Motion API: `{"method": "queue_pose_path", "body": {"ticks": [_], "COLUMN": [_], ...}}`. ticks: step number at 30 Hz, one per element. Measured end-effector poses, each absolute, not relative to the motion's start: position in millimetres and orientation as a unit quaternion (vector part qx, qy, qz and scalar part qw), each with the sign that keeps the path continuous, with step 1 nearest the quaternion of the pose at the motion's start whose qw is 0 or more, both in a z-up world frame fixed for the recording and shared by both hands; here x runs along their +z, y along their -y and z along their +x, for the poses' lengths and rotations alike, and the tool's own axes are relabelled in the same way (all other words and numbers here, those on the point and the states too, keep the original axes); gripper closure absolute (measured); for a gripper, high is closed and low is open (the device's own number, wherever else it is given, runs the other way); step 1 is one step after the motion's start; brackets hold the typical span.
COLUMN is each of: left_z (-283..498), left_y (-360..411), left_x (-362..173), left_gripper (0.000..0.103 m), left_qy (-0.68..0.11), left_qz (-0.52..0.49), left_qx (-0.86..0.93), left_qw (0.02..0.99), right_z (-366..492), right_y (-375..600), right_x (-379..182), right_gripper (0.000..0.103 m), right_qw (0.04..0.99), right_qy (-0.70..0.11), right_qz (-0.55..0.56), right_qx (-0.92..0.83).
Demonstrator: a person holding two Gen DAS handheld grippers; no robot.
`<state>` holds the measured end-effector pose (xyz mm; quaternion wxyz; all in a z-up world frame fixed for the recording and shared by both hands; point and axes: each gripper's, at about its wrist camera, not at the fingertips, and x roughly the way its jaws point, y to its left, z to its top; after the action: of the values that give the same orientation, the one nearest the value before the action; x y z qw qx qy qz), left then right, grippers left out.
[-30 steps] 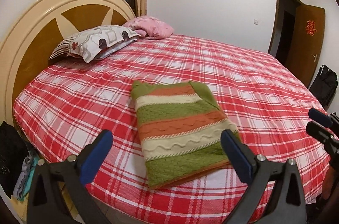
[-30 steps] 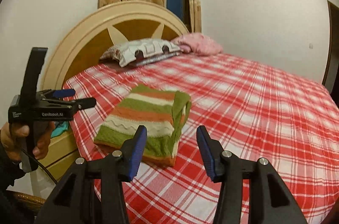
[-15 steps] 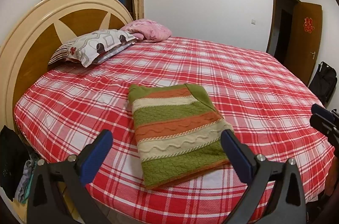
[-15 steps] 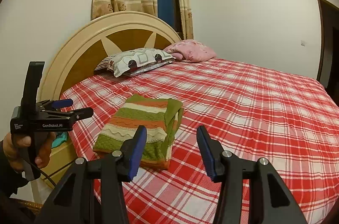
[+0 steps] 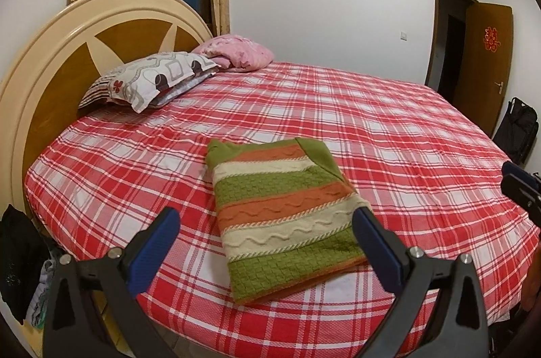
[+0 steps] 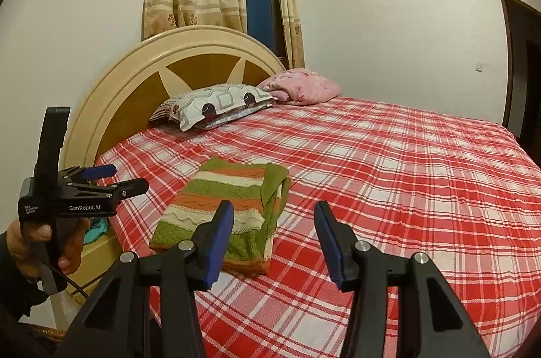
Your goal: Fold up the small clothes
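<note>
a folded striped sweater [image 5: 284, 216] in green, orange and cream lies flat on the red plaid bed [image 5: 389, 134], near its near edge, well apart from the patterned pillow [image 5: 152, 80] and pink pillow [image 5: 236, 51] at the far headboard [image 5: 44, 67]. the left gripper [image 5: 267, 227] hovers above the sweater, jaws wide, gripping nothing. the right gripper [image 6: 274, 236] hangs just right of it, jaws parted and empty.
</note>
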<state>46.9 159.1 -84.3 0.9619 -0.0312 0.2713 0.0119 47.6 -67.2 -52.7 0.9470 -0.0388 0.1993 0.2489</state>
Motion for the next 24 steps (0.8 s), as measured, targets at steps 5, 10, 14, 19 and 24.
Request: {"method": "queue_pose_path", "body": {"ticks": [5, 10, 14, 19, 24], "left_z": [45.9, 45.1, 45.8, 46.6, 48.9], "left_y": [-159.6, -158.1, -158.4, -160.0, -161.2], "left_x": [-80.2, -77.2, -77.7, -77.8, -80.2], "left_gripper": [0.000, 0.000, 0.000, 0.000, 0.000], "left_qy": [-0.272, -0.269, -0.271, -0.278, -0.282], "left_qz": [-0.027, -0.020, -0.020, -0.025, -0.028], "left_qx": [0.007, 0.008, 0.009, 0.011, 0.013], "left_qw": [0.962, 0.963, 0.962, 0.960, 0.959], "right_z": [48.5, 48.2, 45.7, 45.1, 44.9], "right_y": [71.0, 69.2, 65.7, 63.9, 63.8], "right_x": [-51.0, -52.6, -52.0, -53.8, -54.4], "right_gripper": [0.052, 0.052, 0.052, 0.052, 0.052], "right_qw": [0.949, 0.949, 0.948, 0.947, 0.947], "right_qy": [-0.196, -0.198, -0.193, -0.195, -0.194], "right_qz": [-0.029, -0.031, -0.037, -0.039, -0.038], "right_qx": [0.244, 0.245, 0.250, 0.253, 0.253]}}
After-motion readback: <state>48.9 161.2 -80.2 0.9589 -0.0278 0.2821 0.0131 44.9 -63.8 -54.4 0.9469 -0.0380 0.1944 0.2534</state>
